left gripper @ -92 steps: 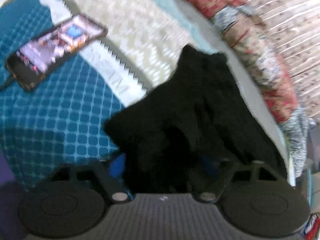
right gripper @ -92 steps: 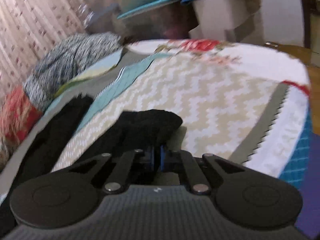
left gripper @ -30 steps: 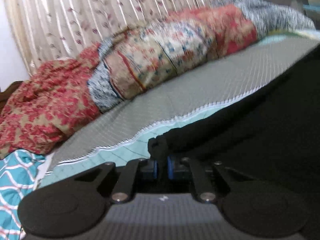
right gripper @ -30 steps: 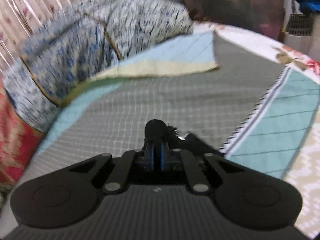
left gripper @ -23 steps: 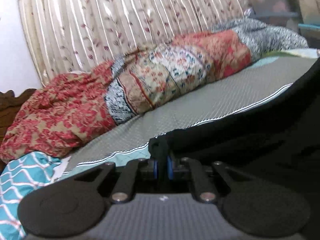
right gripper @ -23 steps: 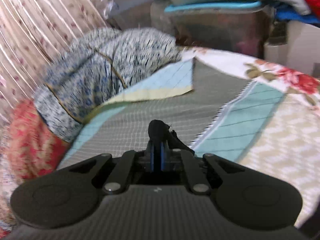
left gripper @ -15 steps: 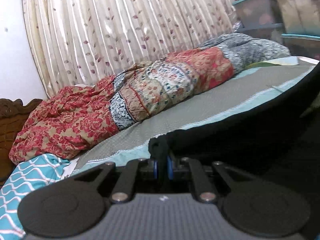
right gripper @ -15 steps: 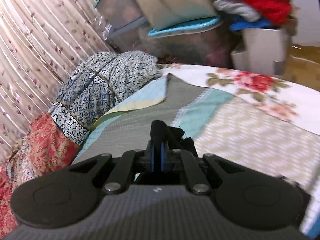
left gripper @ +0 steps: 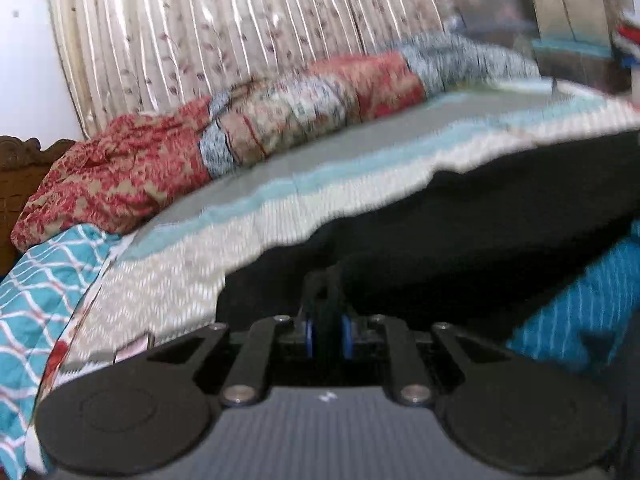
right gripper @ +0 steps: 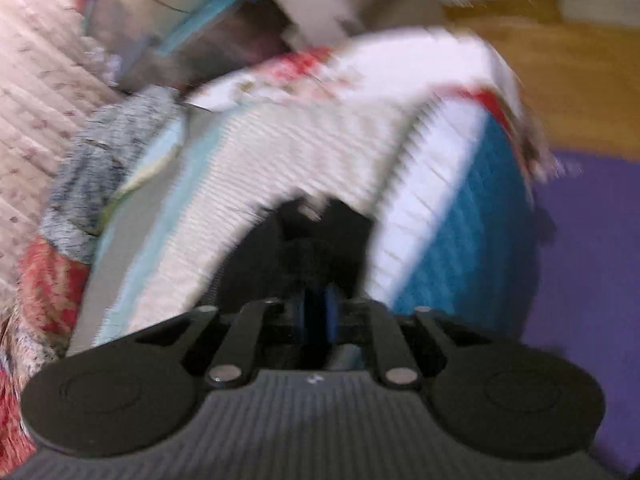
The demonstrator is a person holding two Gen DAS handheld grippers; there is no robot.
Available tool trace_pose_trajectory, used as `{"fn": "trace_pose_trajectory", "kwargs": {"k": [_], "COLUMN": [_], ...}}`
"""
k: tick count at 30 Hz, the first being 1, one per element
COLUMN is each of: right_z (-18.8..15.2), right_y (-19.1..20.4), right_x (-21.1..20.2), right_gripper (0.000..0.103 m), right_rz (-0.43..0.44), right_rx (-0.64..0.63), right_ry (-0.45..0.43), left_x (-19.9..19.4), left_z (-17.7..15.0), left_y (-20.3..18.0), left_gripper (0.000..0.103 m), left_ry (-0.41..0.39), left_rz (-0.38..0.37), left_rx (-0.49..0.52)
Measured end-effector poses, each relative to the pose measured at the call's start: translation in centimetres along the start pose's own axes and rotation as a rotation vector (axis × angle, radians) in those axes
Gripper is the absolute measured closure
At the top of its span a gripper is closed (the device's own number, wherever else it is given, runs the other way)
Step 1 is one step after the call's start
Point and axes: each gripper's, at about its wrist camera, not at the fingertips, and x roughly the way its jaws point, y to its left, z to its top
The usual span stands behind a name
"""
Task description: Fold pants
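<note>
One pair of black pants on the bed.
My left fingers and right fingers are opening, dark cloth between each pair.

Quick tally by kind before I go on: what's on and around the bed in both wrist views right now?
Black pants: 1
Grippers: 2, left gripper and right gripper, both jaws opening with pants fabric between them
Patchwork bedspread: 1
Rolled red and blue quilt: 1
Curtain: 1
Purple mat: 1
Total: 7
</note>
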Motion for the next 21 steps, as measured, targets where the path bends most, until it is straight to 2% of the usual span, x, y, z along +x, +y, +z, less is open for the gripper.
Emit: {"fn": "trace_pose_trajectory", "kwargs": {"k": [1, 2, 4, 6, 8, 11, 14, 16, 17, 19, 21], "right_z": [-0.3, -0.2, 0.0, 0.0, -0.3, -1.4, -3.6, -6.6, -7.9, -11.5, -15.6], "right_y": [-0.9, -1.7, -2.9, -2.8, -2.2, -0.2, 3.4, 6.8, 8.3, 11.8, 15.5], "right_x": [0.2, 0.1, -0.8, -2.2, -3.8, -5.5, -5.7, -5.3, -5.1, -4.8, -5.3], "right_gripper": [0.054, 0.048, 0.047, 0.047, 0.047, 0.047, 0.047, 0.047, 0.047, 0.047, 0.047], "right_rz": [-0.015, -0.011, -0.019, -0.025, -0.014, 0.054, 0.157, 0.242, 0.288, 0.385, 0.491], "right_rx": [0.065, 0.122, 0.162, 0.118, 0.063, -0.053, -0.227, -0.340, -0.389, -0.496, -0.620], "right_ry": [0.012, 0.007, -0.031, -0.082, -0.130, -0.153, -0.090, -0.002, 0.046, 0.153, 0.263], "left_x": [-0.3, -0.8, -2.3, -3.7, -4.8, -5.1, -3.3, -0.7, 0.5, 3.4, 5.7], "left_z": [-0.4, -0.7, -1.4, -1.9, -2.1, -2.0, -1.4, -0.9, -0.9, -1.2, -2.1], "left_y": [-0.1, 0.0, 0.9, 2.5, 4.9, 9.6, 13.9, 15.7, 16.0, 16.3, 16.4], "left_gripper": [0.087, 0.087, 0.084, 0.079, 0.067, 0.055, 0.043, 0.039, 0.032, 0.027, 0.027], "left_ry": [0.010, 0.011, 0.002, -0.008, -0.013, -0.029, -0.014, 0.030, 0.055, 0.149, 0.241], "left_rz": [-0.006, -0.014, -0.039, -0.070, -0.079, -0.076, -0.118, -0.182, -0.197, -0.207, -0.253], "left_rx": [0.006, 0.004, -0.035, -0.111, -0.229, -0.464, -0.679, -0.756, -0.771, -0.808, -0.874]}}
